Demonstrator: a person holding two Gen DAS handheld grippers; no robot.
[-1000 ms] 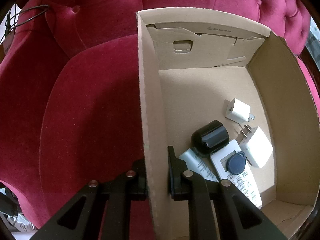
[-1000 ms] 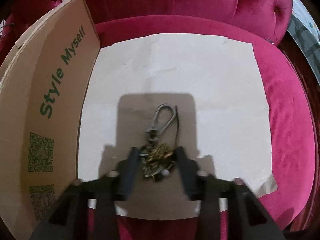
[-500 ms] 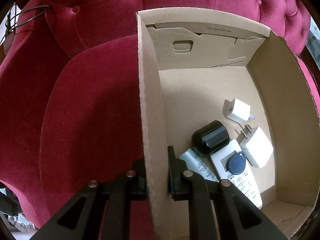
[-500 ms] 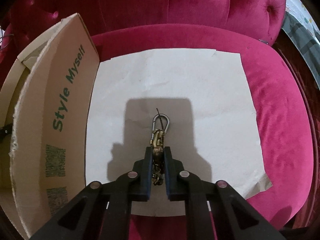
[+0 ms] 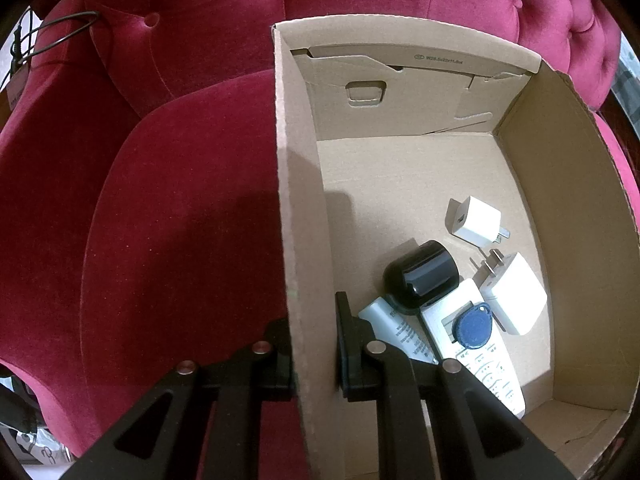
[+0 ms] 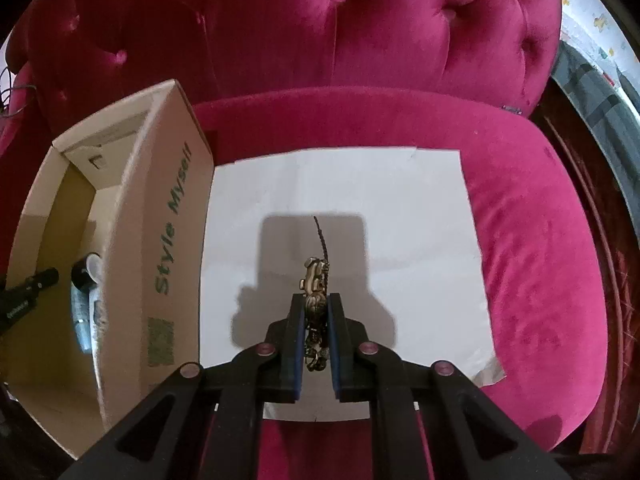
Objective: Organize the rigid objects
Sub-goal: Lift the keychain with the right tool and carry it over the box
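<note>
While my right gripper (image 6: 314, 320) pinches the brass keychain (image 6: 314, 300) above the white paper (image 6: 420, 220), its lower end is hidden between my fingers. My left gripper (image 5: 314, 344) clamps the cardboard box (image 5: 296, 200) wall; inside lie two white chargers (image 5: 476, 220), a black cylinder (image 5: 420, 276), a blue tag (image 5: 472, 328) on a remote (image 5: 480, 360) that my finger partly covers. The box sits on the red sofa (image 5: 160, 220).

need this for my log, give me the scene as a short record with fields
surface: red velvet sofa with white paper sheet
left gripper: shut on wall of cardboard box
right gripper: shut on brass keychain, above the sheet
in box: two white chargers, black cylinder, white remote, blue key fob
</note>
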